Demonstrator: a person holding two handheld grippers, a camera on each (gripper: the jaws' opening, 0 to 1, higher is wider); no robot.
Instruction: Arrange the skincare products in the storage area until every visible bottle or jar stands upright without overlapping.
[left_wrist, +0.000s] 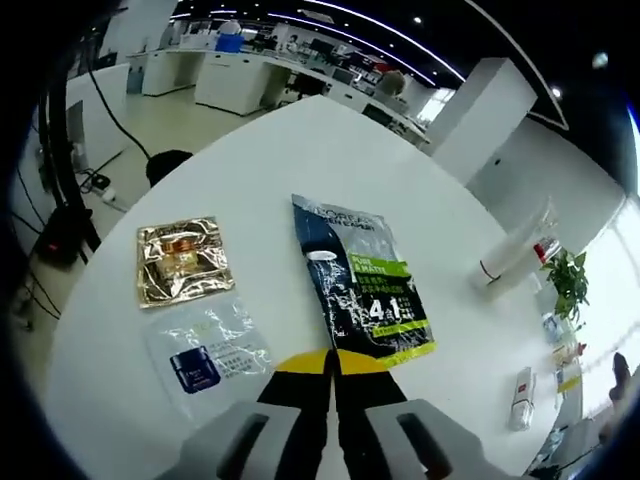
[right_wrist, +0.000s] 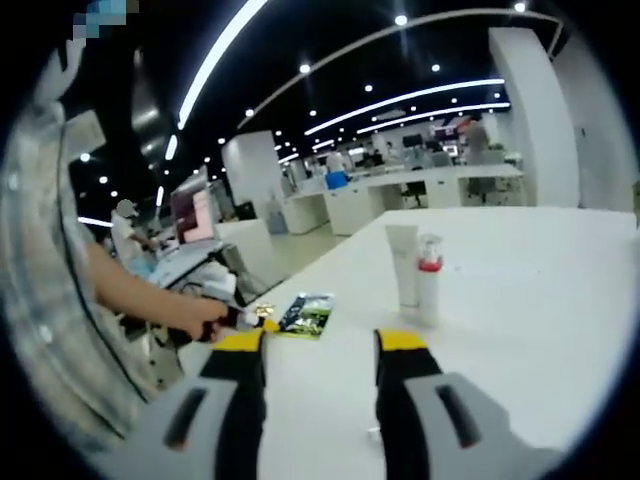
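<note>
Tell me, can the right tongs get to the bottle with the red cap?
Probably yes. The right tongs are open and point toward the bottle with the red cap, which stands upright beside a white tube. Only bare white table lies between them.

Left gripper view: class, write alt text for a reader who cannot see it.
Three flat skincare sachets lie on a round white table: a gold sachet, a clear sachet and a dark blue sachet. The left gripper, jaws shut, points between them.

dark blue sachet (left_wrist: 363, 287), large "4" and "1"
</note>
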